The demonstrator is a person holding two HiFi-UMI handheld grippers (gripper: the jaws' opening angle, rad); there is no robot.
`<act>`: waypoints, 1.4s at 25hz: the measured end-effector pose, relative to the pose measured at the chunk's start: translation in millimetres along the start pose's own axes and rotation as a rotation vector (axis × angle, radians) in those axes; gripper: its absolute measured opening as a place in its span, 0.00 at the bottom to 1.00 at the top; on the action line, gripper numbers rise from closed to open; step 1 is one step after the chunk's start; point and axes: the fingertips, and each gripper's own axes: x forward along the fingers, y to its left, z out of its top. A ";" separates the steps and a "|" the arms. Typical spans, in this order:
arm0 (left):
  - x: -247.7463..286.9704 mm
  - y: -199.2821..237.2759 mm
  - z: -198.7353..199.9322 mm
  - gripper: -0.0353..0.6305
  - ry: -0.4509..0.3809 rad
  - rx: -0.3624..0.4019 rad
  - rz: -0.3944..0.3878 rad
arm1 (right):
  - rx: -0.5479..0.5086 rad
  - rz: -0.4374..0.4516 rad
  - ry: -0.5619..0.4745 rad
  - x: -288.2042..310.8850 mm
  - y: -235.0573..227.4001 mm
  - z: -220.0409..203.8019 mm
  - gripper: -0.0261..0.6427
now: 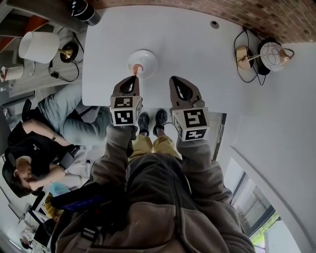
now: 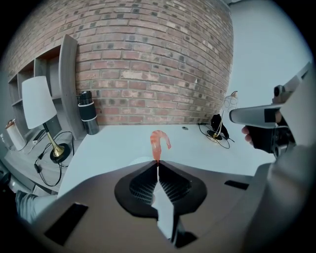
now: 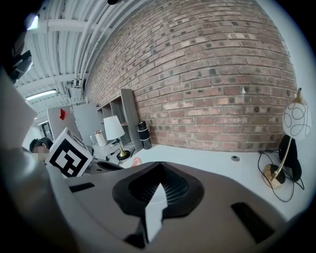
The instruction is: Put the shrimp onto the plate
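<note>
Shrimp clamped by its tail in the left gripper jaws, its long axis running straight ahead of the tips. We judge the plate lies just beneath them. The right gripper jaws are together, empty.

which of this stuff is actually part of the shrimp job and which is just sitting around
Part of the job:
- shrimp, pinched by its tail in the left gripper
- white plate

Just lying about:
- white-shade lamp
- globe lamp
- black flask
- right gripper, shut and empty
</note>
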 end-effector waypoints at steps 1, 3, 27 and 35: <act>3.2 0.0 -3.3 0.07 0.008 -0.002 -0.002 | 0.002 -0.001 0.006 1.7 -1.2 -2.7 0.04; 10.2 0.4 -11.0 0.07 0.029 -0.005 -0.004 | 0.006 -0.003 0.017 5.2 -3.5 -7.7 0.04; 90.5 20.6 -69.9 0.07 0.200 -0.065 -0.032 | 0.042 -0.011 0.095 27.9 -16.7 -47.5 0.04; 111.9 27.3 -84.4 0.07 0.244 -0.093 -0.043 | 0.046 -0.019 0.122 42.7 -23.2 -57.9 0.04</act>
